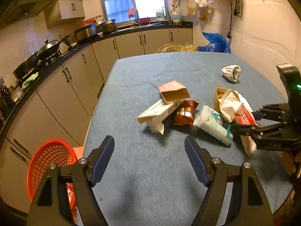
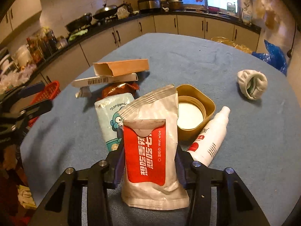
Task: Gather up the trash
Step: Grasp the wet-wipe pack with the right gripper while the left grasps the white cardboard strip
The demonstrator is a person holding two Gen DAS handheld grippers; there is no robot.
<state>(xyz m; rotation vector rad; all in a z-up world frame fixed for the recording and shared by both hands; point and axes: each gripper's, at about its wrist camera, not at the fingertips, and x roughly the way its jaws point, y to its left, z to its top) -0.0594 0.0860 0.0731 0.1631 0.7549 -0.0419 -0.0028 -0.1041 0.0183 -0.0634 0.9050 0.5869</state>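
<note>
Standing between the right gripper's blue pads, which are closed on it, a silver foil pouch with a red "Wet wipe" label hides the pad faces. At twelve o'clock the pale blue "Hangyodon" tissue pack is partly covered; at one o'clock lie a gold tin and a white tube. The left gripper is held open over bare blue tablecloth, an orange mesh basket at nine o'clock.

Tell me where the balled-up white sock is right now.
The white sock lies alone on the blue table, far right in the right wrist view, beyond the white tube and gold tin.
</note>
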